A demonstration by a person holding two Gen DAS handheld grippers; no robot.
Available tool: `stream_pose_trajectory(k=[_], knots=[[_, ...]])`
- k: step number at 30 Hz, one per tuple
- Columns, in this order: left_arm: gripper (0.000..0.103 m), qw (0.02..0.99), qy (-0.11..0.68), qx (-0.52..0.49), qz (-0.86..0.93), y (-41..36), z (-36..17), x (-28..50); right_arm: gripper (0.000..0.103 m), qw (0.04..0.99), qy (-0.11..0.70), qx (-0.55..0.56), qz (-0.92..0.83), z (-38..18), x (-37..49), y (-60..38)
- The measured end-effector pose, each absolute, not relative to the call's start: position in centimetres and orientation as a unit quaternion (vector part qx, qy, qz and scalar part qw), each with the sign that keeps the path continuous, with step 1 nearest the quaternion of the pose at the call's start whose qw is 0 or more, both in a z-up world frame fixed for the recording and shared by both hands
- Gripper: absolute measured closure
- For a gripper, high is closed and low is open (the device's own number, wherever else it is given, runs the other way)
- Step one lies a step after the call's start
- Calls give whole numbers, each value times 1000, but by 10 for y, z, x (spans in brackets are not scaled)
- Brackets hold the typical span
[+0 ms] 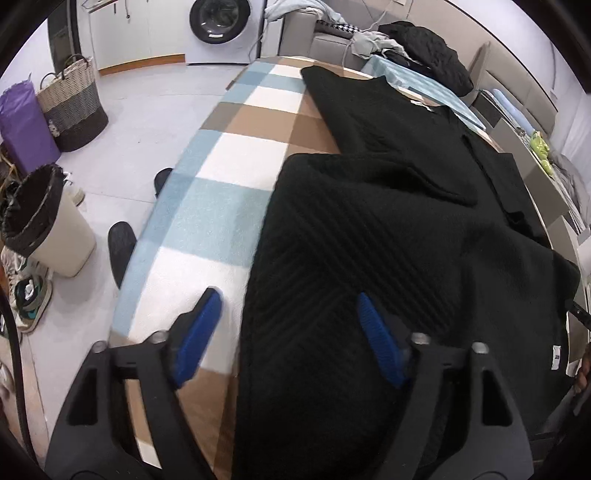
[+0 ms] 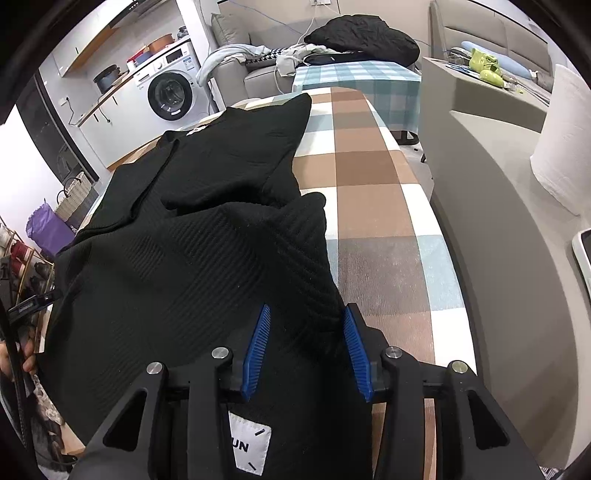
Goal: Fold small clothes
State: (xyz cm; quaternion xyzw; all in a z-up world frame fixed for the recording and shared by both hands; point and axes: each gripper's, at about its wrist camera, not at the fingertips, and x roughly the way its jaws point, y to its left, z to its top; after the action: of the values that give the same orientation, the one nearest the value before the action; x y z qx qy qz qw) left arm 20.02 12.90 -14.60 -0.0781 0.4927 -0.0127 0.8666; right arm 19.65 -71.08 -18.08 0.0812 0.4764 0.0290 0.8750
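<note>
Left gripper (image 1: 290, 332) open astride the black sweater's (image 1: 388, 240) edge, right gripper (image 2: 308, 350) half-open with hem bunched between, apparently positioned for folding on the tabletop (image 1: 236, 162).

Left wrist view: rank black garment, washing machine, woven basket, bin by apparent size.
1. black garment
2. bin, near the camera
3. woven basket and washing machine: look alike; the machine is far and cropped.

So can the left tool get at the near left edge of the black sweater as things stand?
Probably yes. The left tool stands open right over the black sweater, whose left edge runs between its blue pads on the checked cloth. Nothing lies in between.
</note>
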Motion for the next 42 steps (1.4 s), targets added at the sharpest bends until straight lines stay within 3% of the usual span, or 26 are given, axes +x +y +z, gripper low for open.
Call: stream_pose_trajectory(k=[1, 2, 4, 5, 7, 8, 9, 11, 20, 25, 32, 35, 36, 37, 38, 41, 42], knots=[[46, 868, 489, -80, -13, 129, -147, 202, 61, 875, 477, 80, 29, -182, 199, -711], [69, 871, 484, -82, -15, 129, -147, 203, 61, 874, 478, 79, 29, -183, 201, -710], [95, 873, 481, -82, -17, 129, -149, 206, 61, 876, 475, 73, 36, -183, 202, -707], [97, 873, 479, -89, -20, 131, -149, 206, 62, 877, 473, 69, 40, -183, 203, -704], [98, 880, 463, -103, -22, 134, -146, 202, 75, 881, 466, 62, 46, -183, 205, -700], [98, 885, 453, -104, -23, 134, -143, 198, 89, 884, 462, 57, 48, -182, 205, -698], [99, 890, 443, -104, -24, 135, -138, 194, 96, 889, 453, 52, 52, -179, 204, -696], [99, 898, 426, -108, -23, 138, -129, 185, 98, 903, 421, 51, 66, -169, 196, -694], [99, 924, 359, -128, -31, 146, -75, 169, 98, 936, 328, 94, 81, -120, 181, -704], [99, 928, 349, -129, -33, 141, -62, 194, 98, 937, 330, 100, 56, -113, 213, -703], [99, 906, 390, -165, -11, 151, -92, 259, 98, 921, 366, 136, 4, -133, 280, -713], [98, 894, 412, -178, -7, 155, -109, 275, 88, 909, 393, 138, -22, -147, 298, -719], [97, 891, 415, -184, -4, 156, -114, 277, 79, 905, 401, 139, -26, -151, 299, -722], [91, 889, 417, -188, -4, 157, -117, 278, 73, 901, 407, 144, -28, -154, 299, -725], [77, 888, 420, -186, -1, 157, -120, 279, 60, 899, 409, 155, -23, -157, 298, -730], [49, 888, 420, -186, -2, 157, -126, 282, 52, 893, 415, 174, -5, -165, 295, -737], [48, 888, 422, -185, -5, 156, -127, 284, 49, 888, 425, 176, 4, -169, 297, -737]])
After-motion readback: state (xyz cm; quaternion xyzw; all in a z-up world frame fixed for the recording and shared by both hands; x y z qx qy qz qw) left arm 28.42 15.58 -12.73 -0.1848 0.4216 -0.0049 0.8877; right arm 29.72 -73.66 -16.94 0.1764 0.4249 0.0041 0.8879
